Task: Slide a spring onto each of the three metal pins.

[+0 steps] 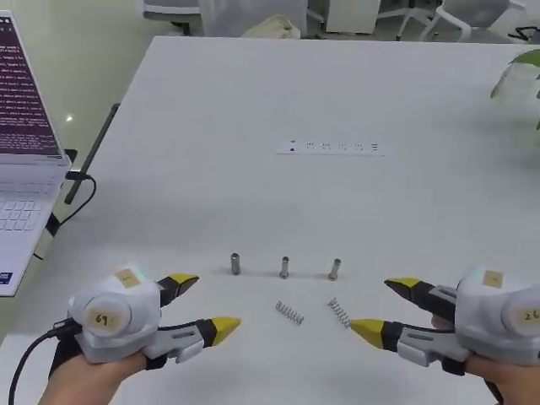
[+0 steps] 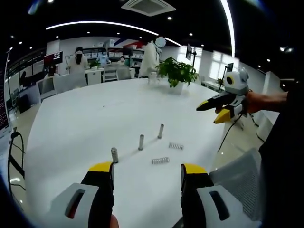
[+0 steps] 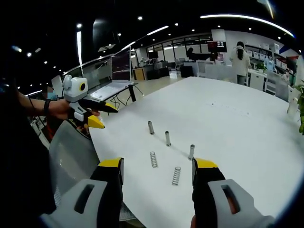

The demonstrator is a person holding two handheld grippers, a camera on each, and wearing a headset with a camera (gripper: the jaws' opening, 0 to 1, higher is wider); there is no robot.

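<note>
Three short metal pins stand in a row on the white table: left pin, middle pin, right pin. The left pin looks thicker and ribbed, with a spring around it. Two loose springs lie just in front of the pins, also seen in the gripper views. My left gripper hovers open to the left of the springs, holding nothing. The right gripper is open on the other side, its yellow tips near the right spring.
An open laptop sits at the table's left edge with a black cable beside it. A white power strip lies farther back. A potted plant stands at the far right. Office chairs stand beyond the table.
</note>
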